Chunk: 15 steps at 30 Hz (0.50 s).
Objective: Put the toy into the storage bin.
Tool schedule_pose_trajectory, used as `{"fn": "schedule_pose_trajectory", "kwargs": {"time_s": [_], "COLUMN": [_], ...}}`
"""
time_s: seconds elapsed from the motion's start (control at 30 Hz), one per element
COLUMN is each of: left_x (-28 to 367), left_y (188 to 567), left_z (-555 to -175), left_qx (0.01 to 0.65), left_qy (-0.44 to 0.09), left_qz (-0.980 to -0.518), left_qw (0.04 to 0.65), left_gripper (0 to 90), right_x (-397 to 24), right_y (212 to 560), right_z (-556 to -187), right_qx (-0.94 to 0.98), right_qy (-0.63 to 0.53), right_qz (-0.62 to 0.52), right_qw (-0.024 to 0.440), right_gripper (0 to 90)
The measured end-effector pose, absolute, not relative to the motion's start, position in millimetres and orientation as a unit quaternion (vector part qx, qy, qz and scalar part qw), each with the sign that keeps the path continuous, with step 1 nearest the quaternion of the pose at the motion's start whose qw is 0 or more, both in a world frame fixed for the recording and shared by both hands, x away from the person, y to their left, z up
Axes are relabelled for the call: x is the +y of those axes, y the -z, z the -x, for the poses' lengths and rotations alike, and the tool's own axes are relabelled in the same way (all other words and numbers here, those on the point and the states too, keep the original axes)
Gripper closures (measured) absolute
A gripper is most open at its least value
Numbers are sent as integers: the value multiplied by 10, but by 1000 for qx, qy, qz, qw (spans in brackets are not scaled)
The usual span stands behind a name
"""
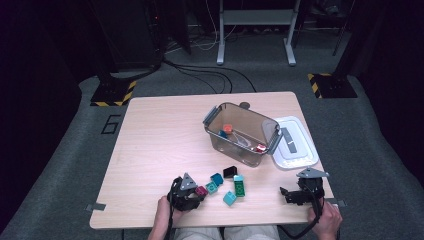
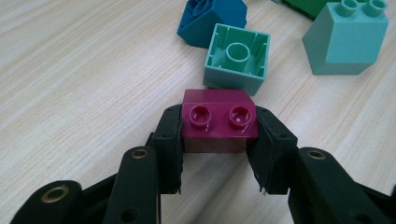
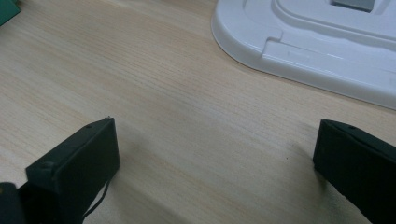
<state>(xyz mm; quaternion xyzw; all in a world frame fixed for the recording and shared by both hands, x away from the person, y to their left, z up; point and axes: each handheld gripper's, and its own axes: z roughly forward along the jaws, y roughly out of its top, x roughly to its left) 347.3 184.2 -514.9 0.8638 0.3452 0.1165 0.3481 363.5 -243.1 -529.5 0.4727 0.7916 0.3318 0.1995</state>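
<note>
A magenta two-stud brick (image 2: pixel 218 121) rests on the wooden table (image 1: pixel 155 150) near its front edge. My left gripper (image 2: pixel 218 144) is shut on it, one black pad pressed to each side; in the high view the left gripper (image 1: pixel 199 193) and brick (image 1: pixel 202 190) sit at the front left. My right gripper (image 1: pixel 286 195) rests low at the front right, open, with bare table between its fingers (image 3: pixel 79 158). A clear plastic bin (image 1: pixel 250 152) stands mid-table with an orange brick (image 1: pixel 227 129) and a red piece (image 1: pixel 261 148) inside.
Loose bricks lie just beyond the magenta one: a mint brick (image 2: pixel 237 58) lying studs-down, a dark blue one (image 2: pixel 212 18), a pale teal one (image 2: pixel 348 39), plus a black one (image 1: pixel 230 172) and a green one (image 1: pixel 240 188). The bin's white lid (image 3: pixel 327 51) lies right of the bin.
</note>
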Motion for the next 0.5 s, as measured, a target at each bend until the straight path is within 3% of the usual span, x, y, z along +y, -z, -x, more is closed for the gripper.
{"fn": "schedule_pose_trajectory", "kwargs": {"time_s": [0.43,0.5], "left_x": [1953,2049], "left_y": [5071,5058], "left_z": [-3573,-3532], "left_qx": [368,374], "left_qy": [-130,-129], "left_qz": [-844,-828], "left_qw": [368,397], "left_gripper": [589,589], "right_x": [-2429,-2427], "right_y": [5295,5298], "right_z": [-3641,-3634], "right_qx": [793,793], "right_qy": [-332,-333], "right_qz": [-471,-469], "right_qw": [199,202], "right_gripper": [0,1]}}
